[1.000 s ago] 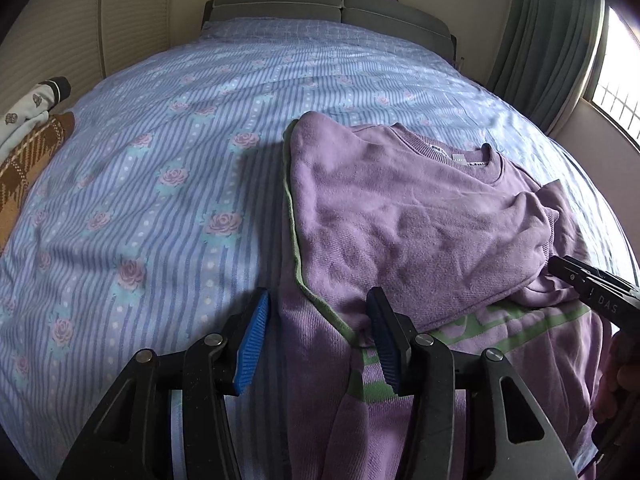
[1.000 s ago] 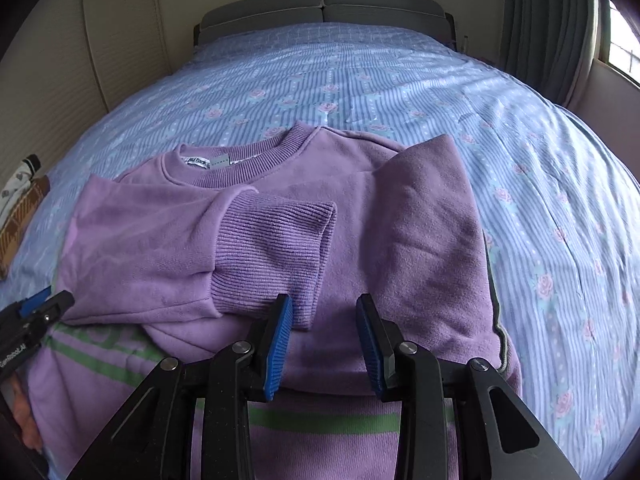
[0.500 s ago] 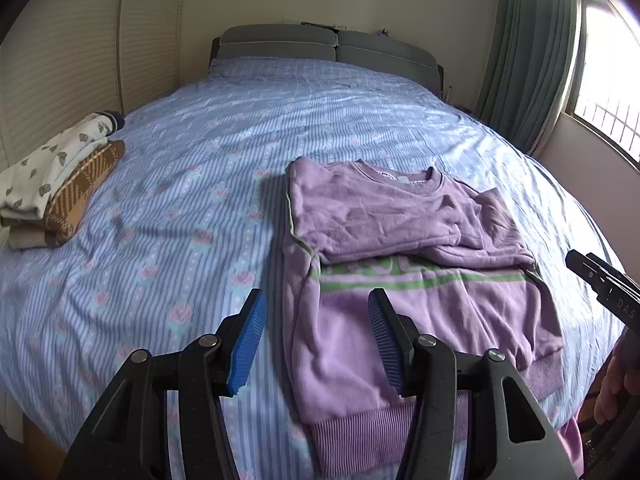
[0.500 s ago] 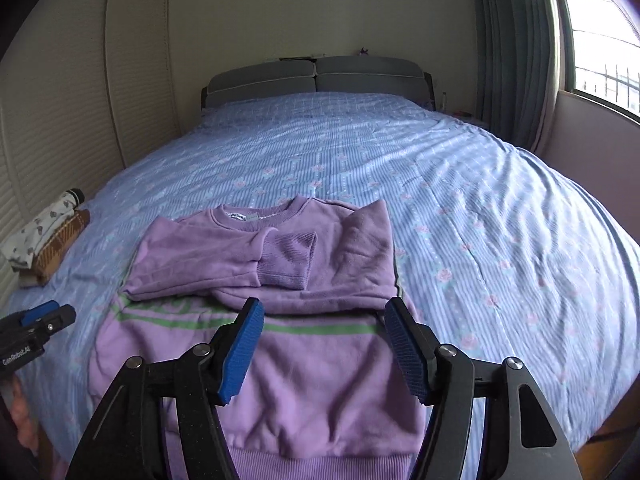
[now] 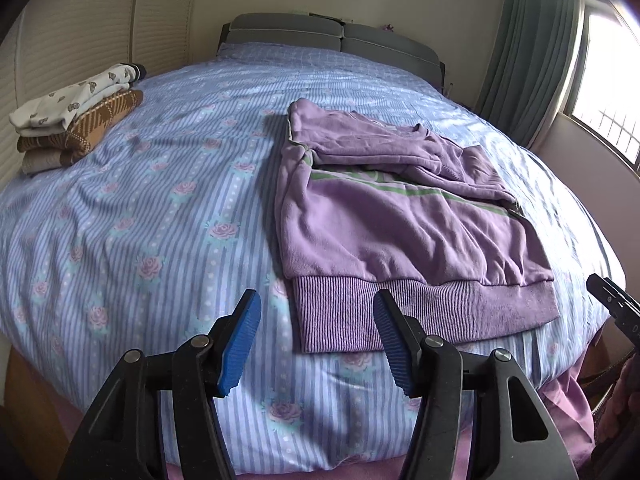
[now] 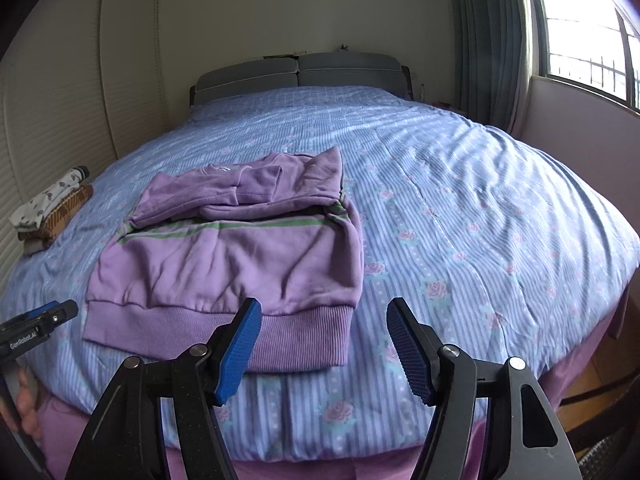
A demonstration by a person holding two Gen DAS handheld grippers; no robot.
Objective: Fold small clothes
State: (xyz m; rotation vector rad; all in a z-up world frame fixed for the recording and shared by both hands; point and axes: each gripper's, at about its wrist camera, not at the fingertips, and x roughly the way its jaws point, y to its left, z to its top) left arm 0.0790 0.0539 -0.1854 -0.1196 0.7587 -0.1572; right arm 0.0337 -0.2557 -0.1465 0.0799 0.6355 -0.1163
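1. Both claws have pulled back from over the sweater to the bed's near edge — a second ago they hovered over its folded sleeves.
2. Left claw released, empty; right claw likewise, jaws wider than before.
3. Sweater lies flat, sleeves crossed over the chest, hem at 12 o'clock of both claws — likely next: gripping the hem to fold upward.
4. Folded stack at 10 o'clock.

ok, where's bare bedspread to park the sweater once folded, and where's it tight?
Free: the wide stretch right of the purple sweater toward the window, and the strip between sweater and headboard. Also the band between the sweater and the folded stack. Tight: the near edge, where the ribbed hem sits by the open left gripper and right gripper.
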